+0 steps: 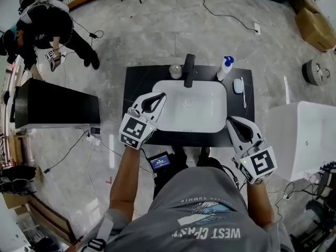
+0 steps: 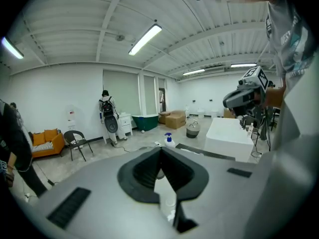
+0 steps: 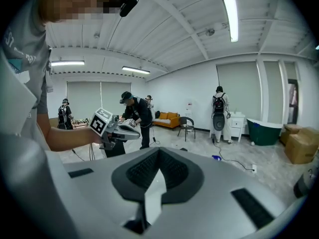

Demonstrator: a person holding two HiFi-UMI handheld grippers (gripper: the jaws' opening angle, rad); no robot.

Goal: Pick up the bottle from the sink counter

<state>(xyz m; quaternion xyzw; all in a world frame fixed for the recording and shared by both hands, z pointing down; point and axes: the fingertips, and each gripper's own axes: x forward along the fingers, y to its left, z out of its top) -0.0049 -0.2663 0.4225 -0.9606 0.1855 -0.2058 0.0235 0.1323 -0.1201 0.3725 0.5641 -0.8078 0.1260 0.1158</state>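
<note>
Bottle [image 1: 226, 67]: stands on counter [image 1: 137, 83], upper centre, apart from both tongs.
Left tongs [image 1: 159, 95]: clenched, empty, lower left of it.
Right tongs [image 1: 230, 120]: clenched, empty, below it.

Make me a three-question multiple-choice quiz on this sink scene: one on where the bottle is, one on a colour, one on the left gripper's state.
1. Where on the counter does the bottle stand?
A. Front left corner
B. Back edge, right of the faucet
C. Front right corner

2. What colour is the bottle's spray top?
A. Red
B. Green
C. Blue

3. How do the fingers of the left gripper stand?
A. Together, with nothing between them
B. Clamped on the bottle
C. Wide apart

Answers:
1 B: the head view shows it at the counter's far edge, just right of the faucet.
2 C: the top is blue over a white body.
3 A: the left gripper view shows the fingers meeting at their tips, and the bottle stands far off.
</note>
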